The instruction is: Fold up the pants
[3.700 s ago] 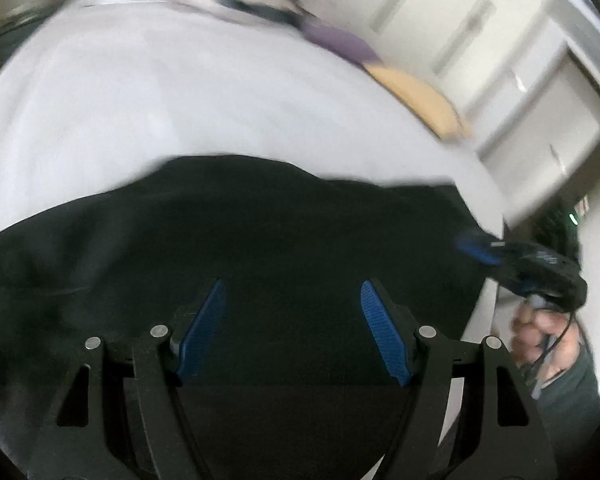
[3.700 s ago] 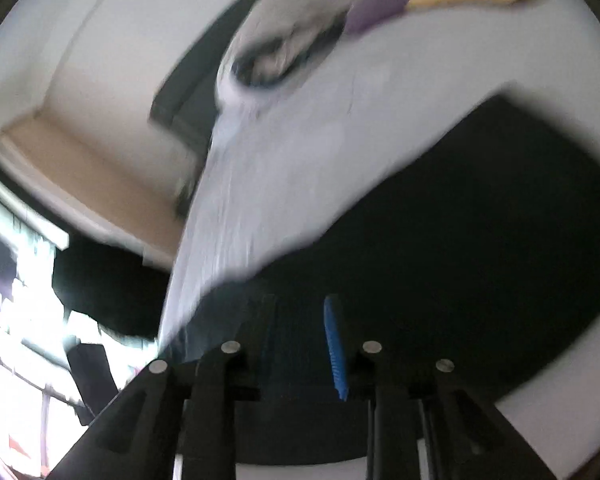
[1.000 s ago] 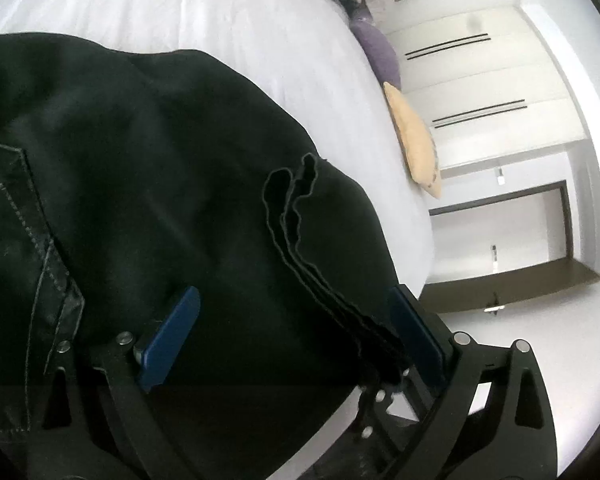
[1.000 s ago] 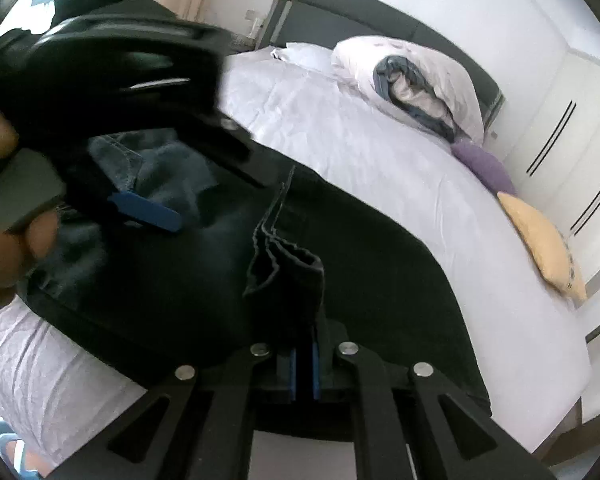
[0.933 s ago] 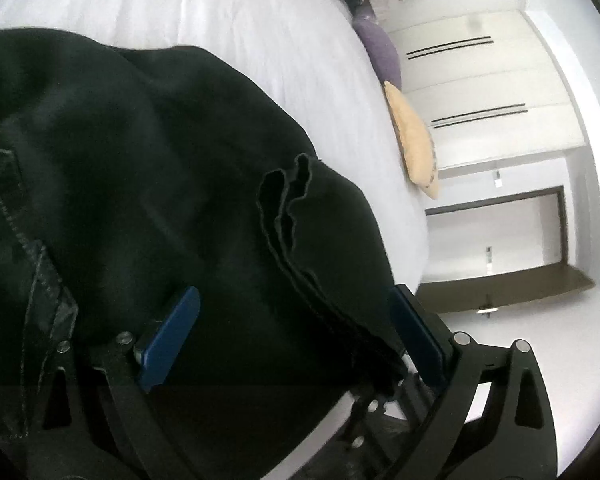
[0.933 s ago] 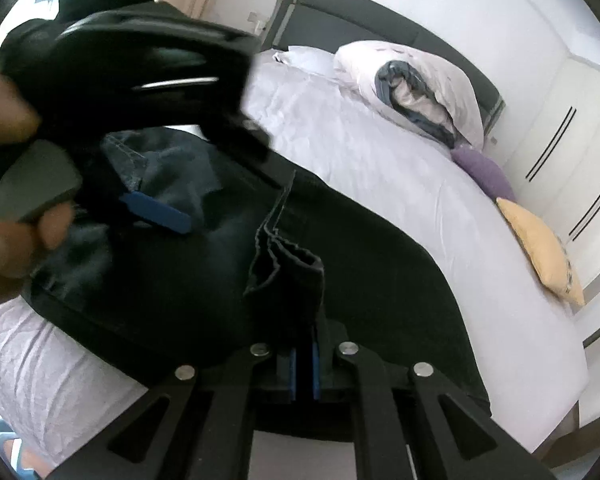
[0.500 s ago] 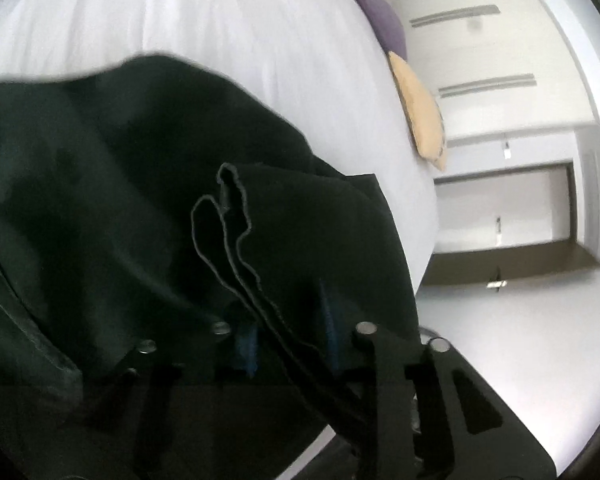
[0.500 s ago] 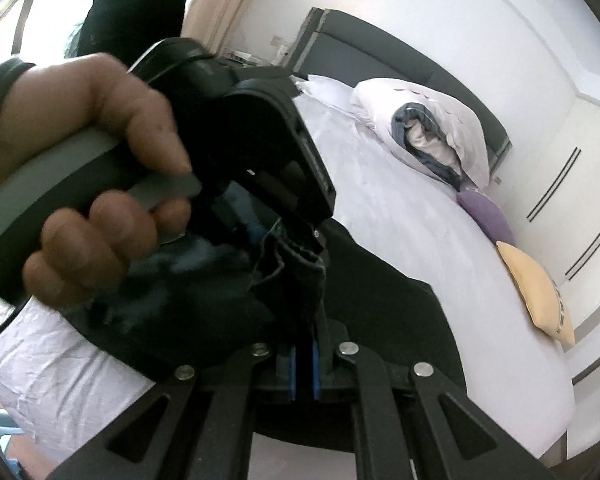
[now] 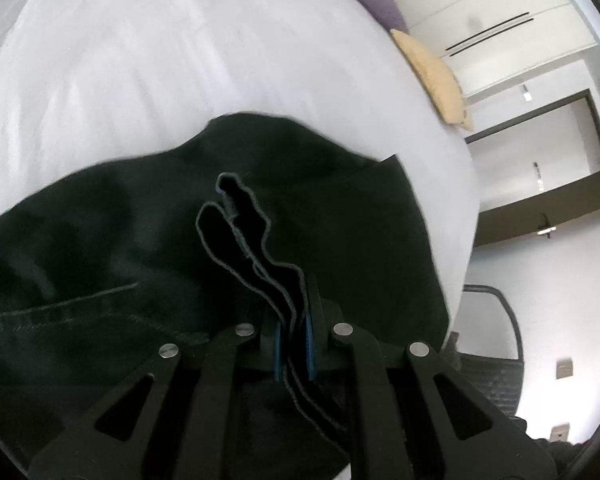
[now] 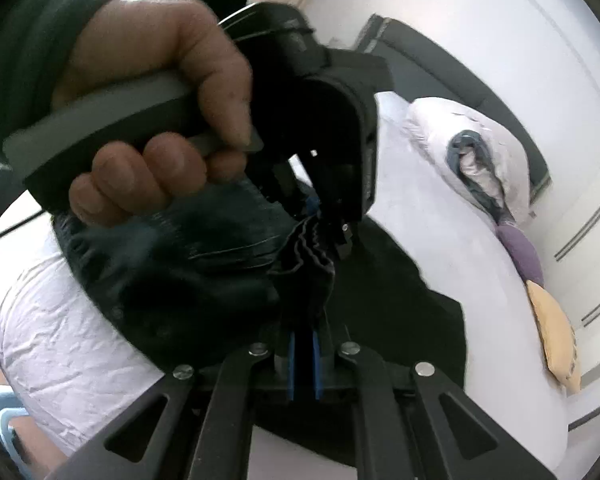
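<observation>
The black pants (image 9: 148, 264) are shown bunched on the near part of the white bed (image 9: 188, 60), with a stack of 3 or 4 hem layers gathered upright. The stacked edges (image 9: 256, 256) run away from the left claw (image 9: 291, 344) toward the far side of the bed; their near end is clamped between its blue pads (image 9: 277, 340), so the left claw is clenched on the pants. In the right wrist view the same pleated bundle (image 10: 310, 264) is pinched by the right claw (image 10: 303, 364), also clenched on the pants, and the left hand (image 10: 156, 120) is seen directly ahead, its claw meeting the far end of the bundle. Both claws therefore hold 1 short span, nearly touching. The bulk of the garment hangs left of and below the claws; its long axis cannot be told from these views. The pillows (image 10: 472, 148) lie well apart, at the head of the bed.
</observation>
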Action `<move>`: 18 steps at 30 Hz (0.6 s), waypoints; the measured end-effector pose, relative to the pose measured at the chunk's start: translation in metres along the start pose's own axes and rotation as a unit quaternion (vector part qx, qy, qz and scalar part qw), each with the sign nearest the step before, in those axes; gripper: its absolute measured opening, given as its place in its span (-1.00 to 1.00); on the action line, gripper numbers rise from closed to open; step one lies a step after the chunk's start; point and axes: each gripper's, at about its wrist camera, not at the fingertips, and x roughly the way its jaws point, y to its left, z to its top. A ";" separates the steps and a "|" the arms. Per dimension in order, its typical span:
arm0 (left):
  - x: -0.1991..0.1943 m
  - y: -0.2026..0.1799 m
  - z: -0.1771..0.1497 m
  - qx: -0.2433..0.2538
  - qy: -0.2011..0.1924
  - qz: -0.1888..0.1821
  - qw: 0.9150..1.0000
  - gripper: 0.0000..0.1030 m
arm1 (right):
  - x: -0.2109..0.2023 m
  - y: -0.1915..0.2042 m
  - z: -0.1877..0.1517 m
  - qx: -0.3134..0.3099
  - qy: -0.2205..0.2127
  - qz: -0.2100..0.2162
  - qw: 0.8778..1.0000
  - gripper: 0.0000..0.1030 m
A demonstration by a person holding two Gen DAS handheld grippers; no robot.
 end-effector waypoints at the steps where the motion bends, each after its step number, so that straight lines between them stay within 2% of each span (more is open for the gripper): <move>1: 0.001 0.005 -0.004 -0.001 0.001 0.003 1.000 -0.86 | 0.002 0.005 0.000 -0.002 0.004 0.005 1.000 -0.85; 6: 0.001 0.029 -0.018 -0.003 0.000 0.017 1.000 -0.82 | 0.014 0.016 -0.003 -0.010 0.022 0.026 0.999 -0.80; 10: -0.007 0.035 -0.027 0.002 -0.009 0.033 0.999 -0.74 | 0.024 0.014 -0.012 0.022 0.039 0.058 0.997 -0.72; 12: -0.016 0.034 -0.027 0.006 -0.021 0.052 0.998 -0.63 | 0.024 0.008 -0.015 0.039 0.045 0.069 0.996 -0.54; 13: -0.020 0.035 -0.028 0.006 -0.027 0.066 0.997 -0.48 | 0.023 0.002 -0.016 0.053 0.049 0.077 0.994 -0.44; 15: -0.035 0.031 -0.025 0.007 -0.053 0.118 0.992 -0.43 | 0.016 -0.006 -0.021 0.082 0.053 0.101 0.990 0.12; 16: -0.039 0.028 -0.022 0.006 -0.066 0.137 0.988 -0.41 | 0.011 -0.016 -0.023 0.106 0.050 0.136 0.984 0.21; 18: -0.055 0.023 -0.024 0.011 -0.091 0.158 0.983 -0.41 | -0.002 -0.046 -0.028 0.157 0.033 0.202 0.966 0.23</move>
